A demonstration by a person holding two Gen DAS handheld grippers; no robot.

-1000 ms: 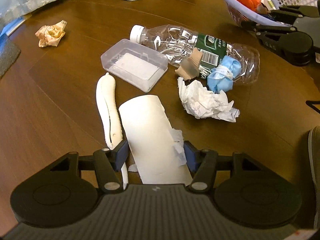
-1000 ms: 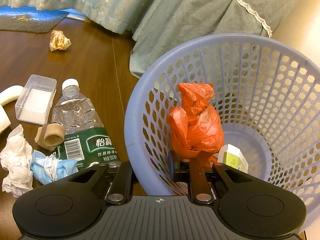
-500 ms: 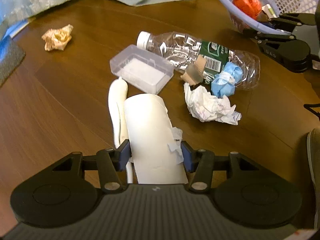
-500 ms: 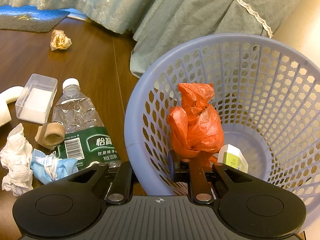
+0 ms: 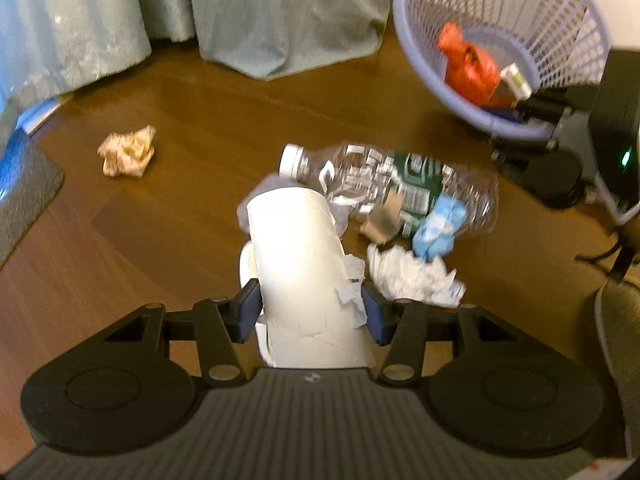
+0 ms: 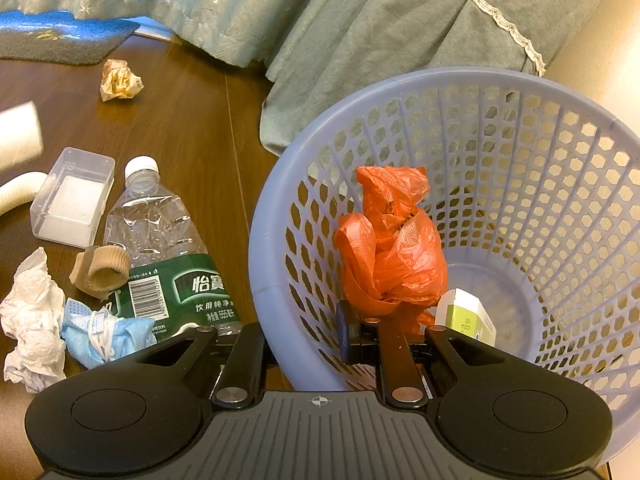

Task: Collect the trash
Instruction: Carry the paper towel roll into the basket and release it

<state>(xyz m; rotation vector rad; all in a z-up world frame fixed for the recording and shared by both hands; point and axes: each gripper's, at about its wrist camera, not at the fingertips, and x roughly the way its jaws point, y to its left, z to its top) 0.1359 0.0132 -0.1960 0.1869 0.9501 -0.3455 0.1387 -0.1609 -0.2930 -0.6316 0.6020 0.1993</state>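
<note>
My left gripper (image 5: 310,308) is shut on a white cardboard tube (image 5: 296,248), which hangs above the wooden floor; in the right wrist view the tube (image 6: 18,136) shows at the left edge. My right gripper (image 6: 300,340) is shut on the rim of a tilted lilac basket (image 6: 264,216), one finger inside and one outside. The basket (image 5: 416,52) holds an orange plastic bag (image 6: 392,248) and a small green-and-white box (image 6: 466,312). On the floor lie a crushed water bottle (image 5: 392,180), a blue mask (image 5: 438,228) and a white tissue (image 5: 412,276).
A tan crumpled paper (image 5: 128,152) lies apart at the left. A clear plastic box (image 6: 74,196), a white curved piece (image 6: 20,192) and a beige ring (image 6: 102,270) sit by the bottle. Green-grey bedding (image 5: 288,16) hangs behind; a grey mat (image 5: 24,188) lies at far left.
The left gripper's jaws closed onto the white tube and lifted it off the floor, leaving the curved white piece below. The right gripper and basket have not moved.
</note>
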